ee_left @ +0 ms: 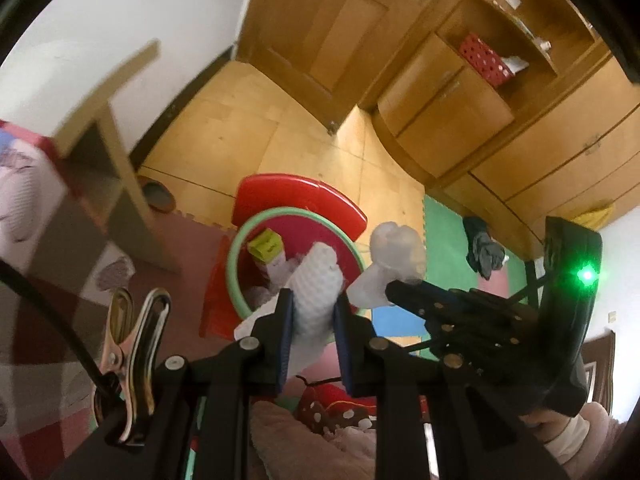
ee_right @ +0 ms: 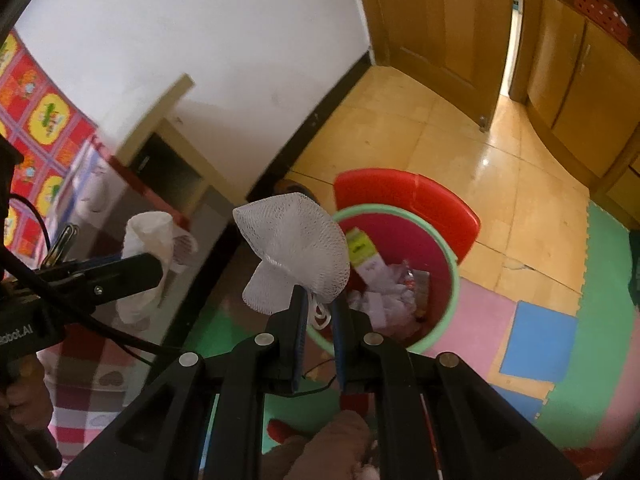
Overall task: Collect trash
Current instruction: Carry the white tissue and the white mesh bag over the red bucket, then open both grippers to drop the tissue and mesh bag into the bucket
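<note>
A white foam net sleeve [ee_left: 316, 292] sits pinched between the blue pads of the left gripper [ee_left: 312, 312], standing up out of the jaws just above the near rim of the trash bin [ee_left: 240, 248]. To its right, the right gripper [ee_right: 318, 312] grips a second white mesh piece [ee_right: 296, 248], which fans out above the closed-in fingers, over the bin's left rim. The green-rimmed, pink-lined bin stands on the foam floor mat [ee_right: 536, 344], with a yellow-green carton [ee_right: 362, 254] and crumpled wrappers inside. A red chair [ee_right: 408, 196] stands on the far side of the bin, touching it. Farther right are wooden cabinets [ee_left: 472, 120].
</note>
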